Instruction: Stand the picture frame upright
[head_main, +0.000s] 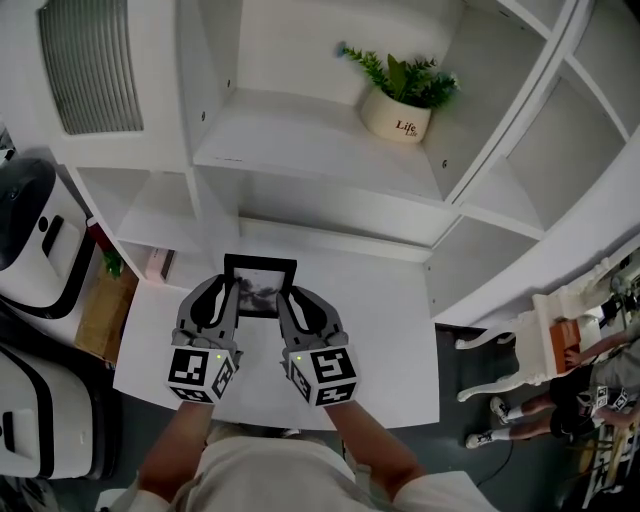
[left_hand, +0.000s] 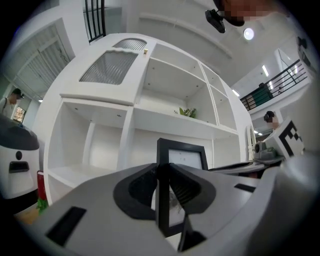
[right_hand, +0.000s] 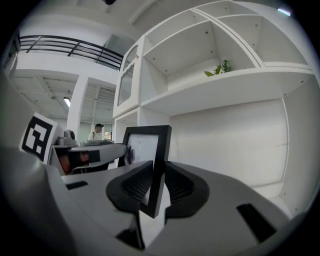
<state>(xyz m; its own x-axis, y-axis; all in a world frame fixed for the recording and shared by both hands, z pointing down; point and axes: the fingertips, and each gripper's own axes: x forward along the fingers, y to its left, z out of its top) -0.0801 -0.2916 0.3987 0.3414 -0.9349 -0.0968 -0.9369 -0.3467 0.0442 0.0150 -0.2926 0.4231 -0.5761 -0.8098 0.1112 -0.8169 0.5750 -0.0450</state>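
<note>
Right in front of me stands a white shelf unit (head_main: 310, 150) with open compartments; a potted plant (head_main: 400, 95) in a white pot sits on a shelf above the tabletop (head_main: 390, 340), well clear of my work. A white machine (head_main: 30, 240) stands off to my left, and to my right there is a white chair (head_main: 510, 350) with a seated person (head_main: 585, 395) beyond it. Nothing lies between me and the back wall of the lower compartment.

My left gripper (head_main: 230, 290) has its jaws nearly together, pinching the left side bar of the black picture frame (head_main: 260, 265). My right gripper (right_hand: 156, 172) is closed just as narrowly on the right side bar. Between them the frame hangs upright, its picture facing me, over the tabletop and in front of the lower compartment.

The frame's lower edge is hidden behind both gripper bodies, so I cannot tell whether it touches the tabletop. The picture itself is too dim to make out.
</note>
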